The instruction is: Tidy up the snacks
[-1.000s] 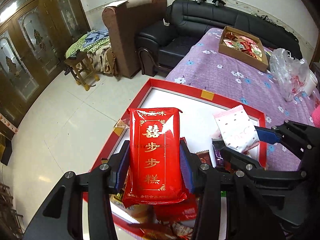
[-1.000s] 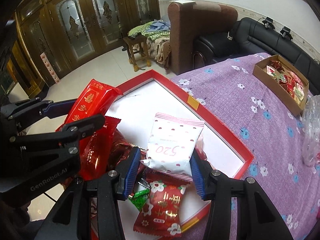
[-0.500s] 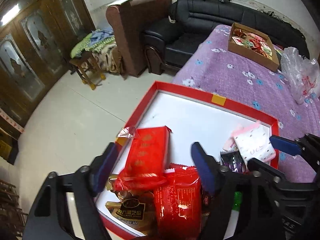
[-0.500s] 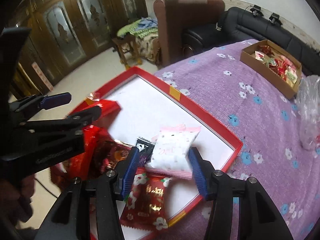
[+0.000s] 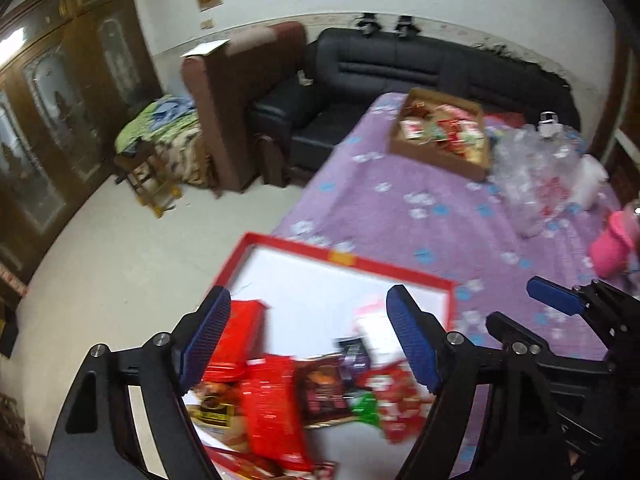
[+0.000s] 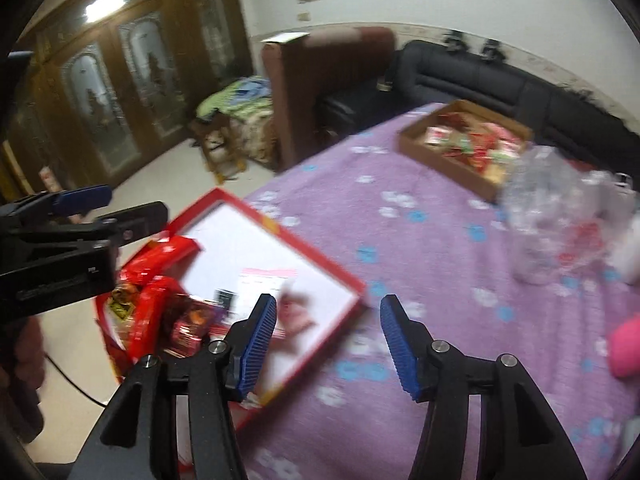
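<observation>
Snack packets (image 5: 304,384) heaped in the near end of a red-rimmed tray (image 5: 400,270) on a purple floral cloth (image 6: 440,240), below both the left gripper (image 5: 308,344) and right gripper (image 6: 328,338), each spread wide and empty; a cardboard box (image 6: 464,168) and clear bag (image 6: 560,216) lie well beyond.

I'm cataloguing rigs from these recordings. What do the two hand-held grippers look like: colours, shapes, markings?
Both match. The left hand-held gripper and the right hand-held gripper have matte black angular frames with triangular cutouts and round silver bolts at the joints. Each finger ends in a blue ribbed pad. The left one's body carries faint raised lettering, too blurred to read. No sleeves show.
</observation>
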A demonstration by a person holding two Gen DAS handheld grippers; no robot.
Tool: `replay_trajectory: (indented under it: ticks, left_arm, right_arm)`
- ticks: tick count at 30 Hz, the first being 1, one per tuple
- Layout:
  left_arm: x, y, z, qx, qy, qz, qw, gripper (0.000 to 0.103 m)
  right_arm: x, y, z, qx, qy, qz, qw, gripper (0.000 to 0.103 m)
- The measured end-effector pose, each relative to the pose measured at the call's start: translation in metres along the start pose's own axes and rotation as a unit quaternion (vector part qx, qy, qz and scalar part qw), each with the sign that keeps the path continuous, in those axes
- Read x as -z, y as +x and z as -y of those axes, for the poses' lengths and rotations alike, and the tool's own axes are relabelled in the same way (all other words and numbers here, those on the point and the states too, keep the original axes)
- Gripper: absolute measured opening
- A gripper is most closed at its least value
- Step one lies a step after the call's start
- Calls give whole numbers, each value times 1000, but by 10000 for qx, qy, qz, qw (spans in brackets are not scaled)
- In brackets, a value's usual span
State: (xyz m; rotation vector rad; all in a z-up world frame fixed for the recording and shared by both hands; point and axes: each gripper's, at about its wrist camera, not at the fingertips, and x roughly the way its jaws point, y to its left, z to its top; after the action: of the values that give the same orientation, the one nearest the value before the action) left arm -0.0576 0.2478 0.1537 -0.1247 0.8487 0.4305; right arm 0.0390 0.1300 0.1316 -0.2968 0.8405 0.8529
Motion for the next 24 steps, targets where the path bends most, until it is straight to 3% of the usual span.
replay_trajectory:
  ticks: [7,13,16,18,24]
  left_arm:
    - [-18,-22,47,681,173,77,9975,81]
    - [-27,-47,99,573,726,419,9948,83]
    - [-29,-67,121,298,1063,759,9910,84]
    - [-28,-86,133,268,1345,1122,9842,84]
    - [-11,-121,136,829,1491,1449,9746,84]
  right_arm:
    - [2,-61,38,1061,141,292,9938,61]
    - [5,-108,64,1652,234,681,9836,62]
    - [11,-129,68,1755,278,920,9798,63]
    - [14,-139,70,1791,325,1080,9773,63]
    - [26,-155,75,1582,543,1420,9756,66]
